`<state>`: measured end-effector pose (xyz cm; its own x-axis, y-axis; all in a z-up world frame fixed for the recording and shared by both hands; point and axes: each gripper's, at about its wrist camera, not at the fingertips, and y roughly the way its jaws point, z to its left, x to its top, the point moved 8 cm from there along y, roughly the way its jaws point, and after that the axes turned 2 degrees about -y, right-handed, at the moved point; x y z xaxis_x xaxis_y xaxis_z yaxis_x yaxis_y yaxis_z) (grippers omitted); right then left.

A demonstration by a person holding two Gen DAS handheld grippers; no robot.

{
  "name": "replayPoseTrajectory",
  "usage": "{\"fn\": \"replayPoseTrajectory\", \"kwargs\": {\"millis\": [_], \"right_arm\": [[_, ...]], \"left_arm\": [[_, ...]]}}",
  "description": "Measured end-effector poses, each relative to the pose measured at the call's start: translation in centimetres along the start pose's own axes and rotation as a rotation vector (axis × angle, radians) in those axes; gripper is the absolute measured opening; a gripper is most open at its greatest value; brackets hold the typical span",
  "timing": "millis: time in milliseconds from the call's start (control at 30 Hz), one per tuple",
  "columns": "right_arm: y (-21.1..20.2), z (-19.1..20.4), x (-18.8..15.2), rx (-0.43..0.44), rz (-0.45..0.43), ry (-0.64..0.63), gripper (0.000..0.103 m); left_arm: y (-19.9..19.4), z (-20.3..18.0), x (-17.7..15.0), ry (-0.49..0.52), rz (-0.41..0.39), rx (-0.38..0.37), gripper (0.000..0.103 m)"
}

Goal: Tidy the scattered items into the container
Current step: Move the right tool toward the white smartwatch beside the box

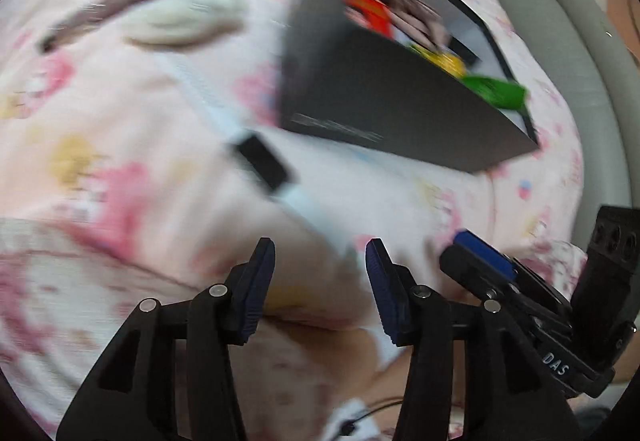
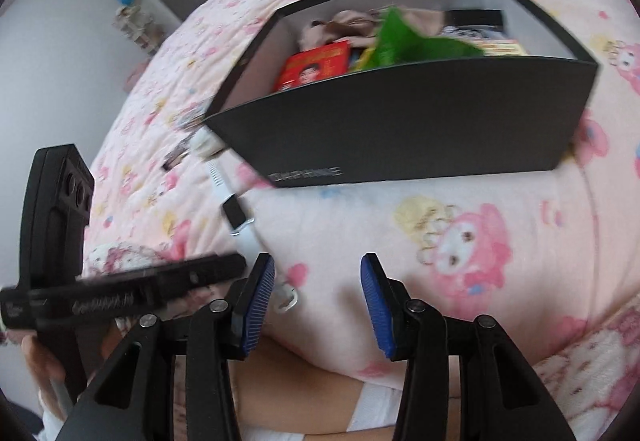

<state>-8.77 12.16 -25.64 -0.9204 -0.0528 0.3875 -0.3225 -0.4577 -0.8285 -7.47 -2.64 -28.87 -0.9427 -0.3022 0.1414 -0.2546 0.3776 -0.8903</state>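
Left wrist view shows my left gripper spread and empty above the white-strapped watch, which lies on the pink blanket beside the black box. My right gripper is also spread, empty. Risk, I judge: soft bedding sinks, so pads snag fabric or strap slips. Only the right wrist view shows the box's contents clearly.

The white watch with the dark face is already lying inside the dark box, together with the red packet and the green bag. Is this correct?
Not quite. The white watch is not inside the dark box; it lies on the pink bedspread, outside the box near its corner, as the right wrist view shows. The red packet and the green bag are indeed in the box.
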Motion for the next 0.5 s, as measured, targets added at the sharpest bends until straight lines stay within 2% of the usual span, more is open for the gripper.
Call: {"fn": "replayPoseTrajectory", "kwargs": {"millis": [100,167,233,300,367,400,433,467,500], "right_arm": [[2.2,0.9,0.2,0.038,0.023,-0.014,0.042],[4.7,1.6,0.1,0.076,0.07,-0.013,0.042],[6.4,2.2,-0.8,0.081,0.12,-0.022,0.042],[7.6,3.1,-1.5,0.118,0.141,-0.048,0.046],[7.8,3.6,-1.7,0.132,0.113,-0.082,0.044],[7.9,3.5,-1.8,0.125,0.102,-0.09,0.039],[8.1,3.0,-1.9,0.075,0.09,-0.101,0.025],[8.4,2.3,-2.0,-0.024,0.077,-0.14,0.025],[8.4,2.3,-2.0,-0.036,0.07,-0.15,0.025]], "left_arm": [[-1.3,2.2,1.0,-0.079,-0.015,-0.047,0.047],[-1.7,3.5,2.5,-0.104,-0.052,-0.033,0.048],[-1.1,4.7,4.0,-0.088,-0.069,0.003,0.05],[0.6,5.3,4.7,-0.117,-0.033,-0.029,0.049],[1.9,5.1,4.6,-0.148,0.012,-0.097,0.049],[2.1,5.0,4.8,-0.151,0.013,-0.108,0.05],[2.2,5.0,5.2,-0.159,0.006,-0.113,0.049],[2.4,5.1,5.5,-0.171,0.006,-0.119,0.05],[2.7,5.2,5.7,-0.185,0.016,-0.122,0.05]]}}
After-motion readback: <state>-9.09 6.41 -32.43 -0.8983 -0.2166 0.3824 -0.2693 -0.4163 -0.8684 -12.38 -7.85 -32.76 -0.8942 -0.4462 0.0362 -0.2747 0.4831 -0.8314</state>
